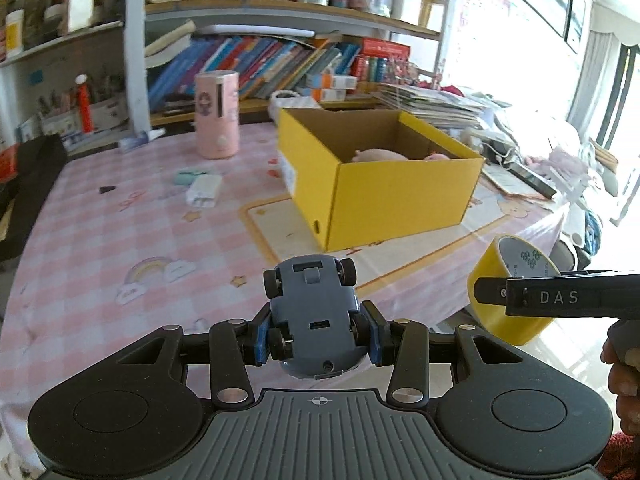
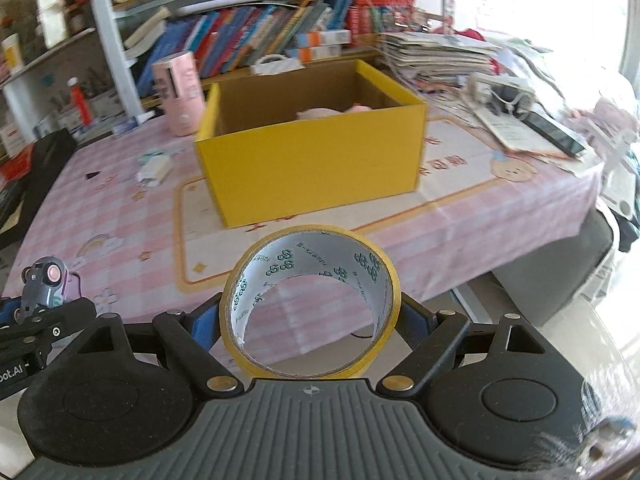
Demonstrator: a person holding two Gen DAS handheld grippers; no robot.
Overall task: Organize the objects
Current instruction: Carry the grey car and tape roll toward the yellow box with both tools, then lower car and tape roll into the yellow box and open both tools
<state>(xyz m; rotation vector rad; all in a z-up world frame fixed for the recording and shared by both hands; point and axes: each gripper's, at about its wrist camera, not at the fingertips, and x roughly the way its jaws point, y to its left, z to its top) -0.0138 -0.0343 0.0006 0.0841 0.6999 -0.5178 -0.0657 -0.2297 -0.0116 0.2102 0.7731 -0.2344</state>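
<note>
1. Left wrist view showed the left gripper (image 1: 316, 334) held level above the near edge of the pink checked tablecloth (image 1: 100, 232), its blue pads closed against the sides of a grey toy car (image 1: 314, 312) turned belly-up, wheels toward the camera and its far end pointing at the yellow cardboard box (image 1: 384, 196).
2. Right wrist view showed the right gripper (image 2: 310, 320) likewise raised off the table, aimed at the same yellow box (image 2: 312, 168); its pads pressed on opposite sides of a roll of yellow tape (image 2: 310, 302), which stood on edge with its printed white core open toward the lens.
3. Only the left wrist view showed the person's hand (image 1: 624, 376) behind the right gripper's black finger, and the tape roll (image 1: 508, 292) from outside, at the far right.
4. Only the right wrist view showed the car (image 2: 46, 284) side-on at the far left, clamped in the left gripper.
5. Both views showed pink soft items (image 1: 378, 156) lying inside the box, a pink cylindrical container (image 1: 216, 114) behind it to the left, and book-filled shelves (image 1: 280, 60) beyond.
6. Each held object sat between its gripper's pads, well short of the box.
</note>
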